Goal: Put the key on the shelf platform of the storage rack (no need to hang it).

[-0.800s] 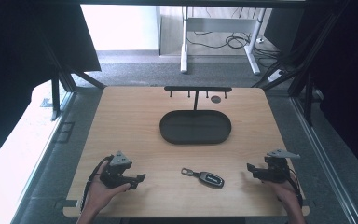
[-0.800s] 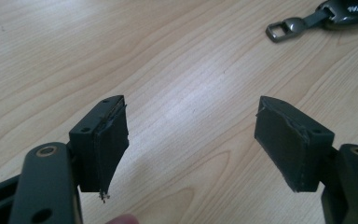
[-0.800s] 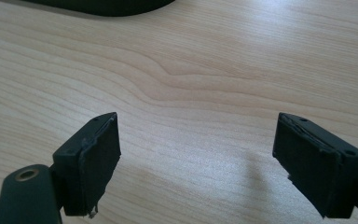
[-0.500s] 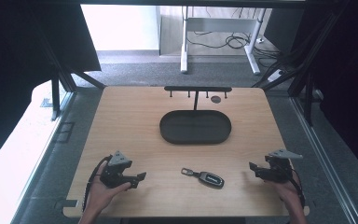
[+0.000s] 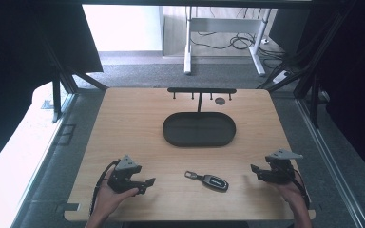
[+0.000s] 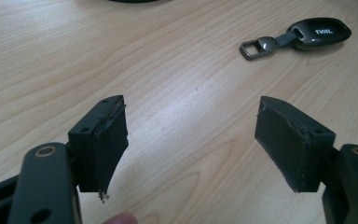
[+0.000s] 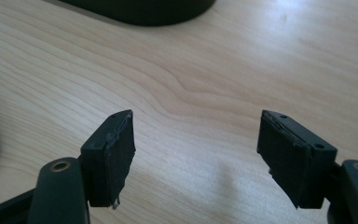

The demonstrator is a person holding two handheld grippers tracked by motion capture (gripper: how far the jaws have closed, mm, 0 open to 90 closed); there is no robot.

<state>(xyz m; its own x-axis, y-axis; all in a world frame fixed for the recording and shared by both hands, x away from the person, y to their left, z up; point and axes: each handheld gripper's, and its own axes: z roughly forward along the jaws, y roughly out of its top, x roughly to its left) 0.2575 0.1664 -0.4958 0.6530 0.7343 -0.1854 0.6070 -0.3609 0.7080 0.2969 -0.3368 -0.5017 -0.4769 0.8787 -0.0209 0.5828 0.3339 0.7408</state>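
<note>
Pale matt wood-grain table [image 5: 123, 123], glossy dark plastic key fob [image 6: 320, 31] with metal loop, matt black tray [image 5: 199, 129]

One key fob [image 5: 209, 181], one tray [image 5: 199, 129], one rack [image 5: 201, 90], two grippers; possibly one coin [image 5: 220, 100].

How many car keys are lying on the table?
1: the car key lies near the table's front edge, between the left gripper and right gripper.

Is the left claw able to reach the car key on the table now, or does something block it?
Probably yes. The left claw is open, and only bare table lies between it and the car key, which rests flat ahead of its jaws.
</note>
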